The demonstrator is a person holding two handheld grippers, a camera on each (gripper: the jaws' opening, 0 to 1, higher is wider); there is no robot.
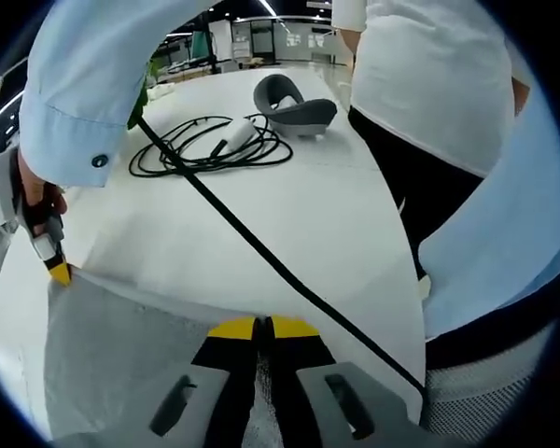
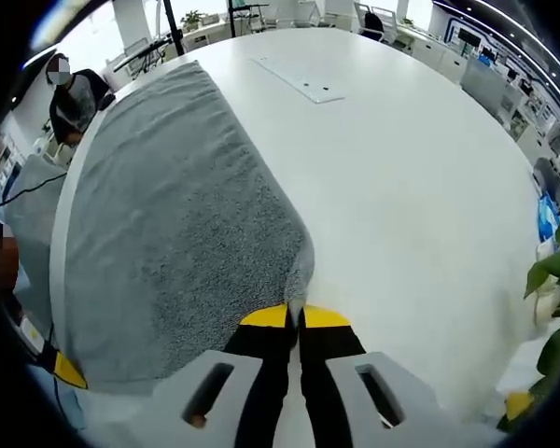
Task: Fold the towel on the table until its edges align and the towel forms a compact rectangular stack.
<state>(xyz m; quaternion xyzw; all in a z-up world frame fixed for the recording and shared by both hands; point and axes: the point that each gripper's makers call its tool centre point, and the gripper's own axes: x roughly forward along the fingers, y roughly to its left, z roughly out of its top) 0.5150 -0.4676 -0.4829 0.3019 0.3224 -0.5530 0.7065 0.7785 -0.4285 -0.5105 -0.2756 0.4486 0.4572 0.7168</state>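
Observation:
A grey towel [image 1: 121, 345] lies on the white table [image 1: 289, 205]. In the left gripper view my left gripper [image 1: 262, 329] is shut on the towel's edge, its yellow tips pressed together. My right gripper [image 1: 58, 272], held by a hand in a light blue sleeve, pinches the towel's other corner at the left. In the right gripper view the towel [image 2: 168, 224] stretches away up and to the left. There my right gripper [image 2: 295, 317] is shut on its near corner, and the left gripper's yellow tip [image 2: 68, 371] shows at the lower left by the towel's edge.
A coiled black cable [image 1: 210, 149] and a grey headset [image 1: 294, 105] lie farther along the table; one cable strand [image 1: 289, 275] runs past my left gripper. A person in a white shirt [image 1: 429, 75] stands at the table's edge. A flat white panel [image 2: 299, 79] lies on the table, with plant leaves [image 2: 555, 271] beside it.

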